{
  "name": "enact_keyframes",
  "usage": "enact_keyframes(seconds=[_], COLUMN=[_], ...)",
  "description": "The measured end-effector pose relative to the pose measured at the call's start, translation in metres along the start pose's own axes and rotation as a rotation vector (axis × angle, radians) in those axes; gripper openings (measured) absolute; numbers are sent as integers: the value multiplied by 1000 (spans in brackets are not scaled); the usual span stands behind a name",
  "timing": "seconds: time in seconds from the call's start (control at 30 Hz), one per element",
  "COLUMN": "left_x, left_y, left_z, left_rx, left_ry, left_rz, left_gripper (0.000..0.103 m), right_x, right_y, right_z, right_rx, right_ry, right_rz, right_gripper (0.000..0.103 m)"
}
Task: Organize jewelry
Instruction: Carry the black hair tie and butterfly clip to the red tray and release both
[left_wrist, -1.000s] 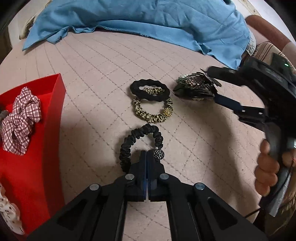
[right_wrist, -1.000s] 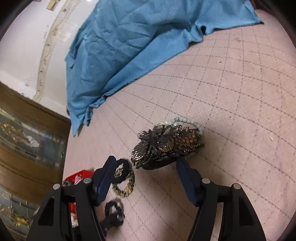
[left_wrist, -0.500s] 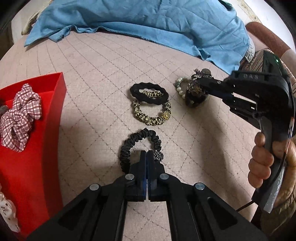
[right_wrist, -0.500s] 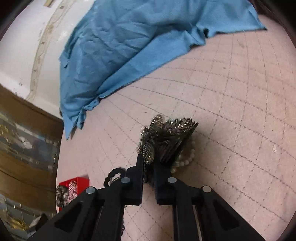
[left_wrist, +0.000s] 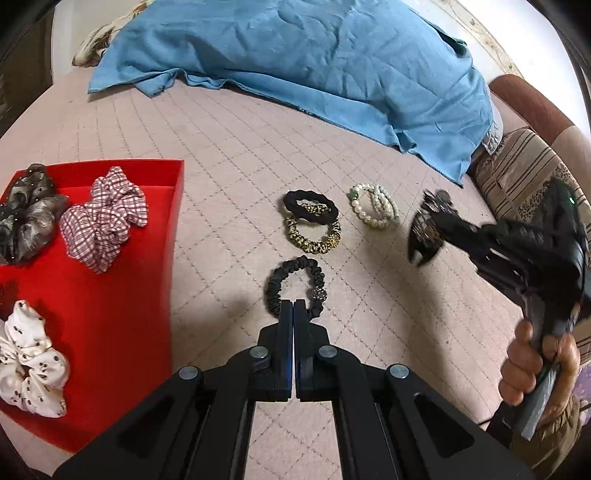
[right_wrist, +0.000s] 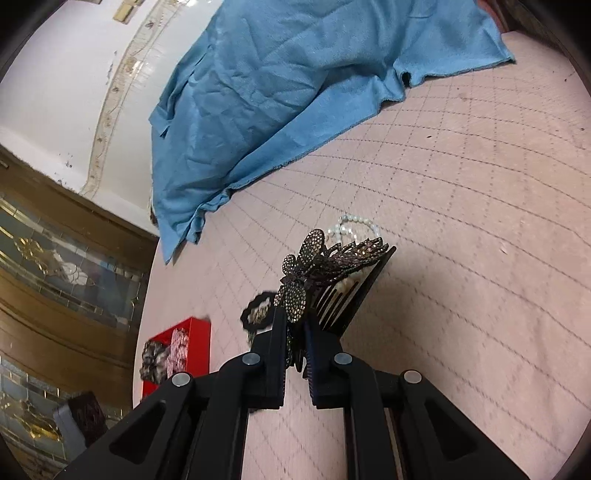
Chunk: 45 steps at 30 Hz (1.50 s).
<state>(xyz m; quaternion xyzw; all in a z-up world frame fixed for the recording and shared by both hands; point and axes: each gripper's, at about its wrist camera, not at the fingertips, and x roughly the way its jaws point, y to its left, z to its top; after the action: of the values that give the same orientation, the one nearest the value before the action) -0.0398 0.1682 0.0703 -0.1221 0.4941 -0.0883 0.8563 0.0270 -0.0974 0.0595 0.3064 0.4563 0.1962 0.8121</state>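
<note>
butterfly hair comb now aloft between right gripper fingers

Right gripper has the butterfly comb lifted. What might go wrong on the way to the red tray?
1. The right gripper pinches the butterfly comb only at one end, with most of it sticking out past the fingertips, so it may twist or slip.
2. The comb's teeth could snag the pearl bracelet lying just beyond it.
3. The left gripper, shut beside the black scrunchie, sits between the comb and the red tray: a possible collision.
</note>
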Motion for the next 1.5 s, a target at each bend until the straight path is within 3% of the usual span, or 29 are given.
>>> enact_keyframes(seconds=[0.1,0.23,0.37,0.43,0.53,0.57,0.67,0.7,0.73,0.77,1.07,1.23,1.3,1.37,1.5], left_x=[11,36,57,62,68,70,69,67,64,63,15,18,33,47,68], left_y=[1,-2,-5,-7,-10,-13,-20,-19,-18,-17,-9,-3,-4,-7,-10], left_z=[5,13,17,19,19,17,13,13,13,13,7,10,14,17,20], left_rx=[2,28,52,61,64,85,126,116,101,94,23,7,26,53,106], left_ry=[18,30,53,53,72,73,63,63,63,60,-3,13,31,46,55], left_rz=[10,25,38,36,28,52,92,86,77,74,23,25,32,48,85], left_gripper=[1,12,13,13,12,9,0,0,0,0,0,0,6,26,28], right_x=[-8,-12,-8,-5,-1,0,7,9,9,9,-18,-25,-26,-24,-18], right_y=[3,-1,-13,-19,-22,-22,-23,-23,-25,-26,-24,-19,-19,-21,-32], right_z=[-13,-29,-35,-35,-34,-34,-35,-35,-35,-35,-34,-41,-46,-49,-52], right_rx=[-31,-66,-74,-68,-72,-74,-83,-83,-82,-77,-53,-58,-62,-66,-65], right_ry=[15,52,82,86,73,70,81,81,81,83,25,40,45,58,82], right_rz=[-2,-17,-57,-62,-74,-72,-83,-94,-102,-92,-61,-31,-45,-61,-109], right_gripper=[10,10,14,21,41,42,40,33,18,17,17,18,19,19,24])
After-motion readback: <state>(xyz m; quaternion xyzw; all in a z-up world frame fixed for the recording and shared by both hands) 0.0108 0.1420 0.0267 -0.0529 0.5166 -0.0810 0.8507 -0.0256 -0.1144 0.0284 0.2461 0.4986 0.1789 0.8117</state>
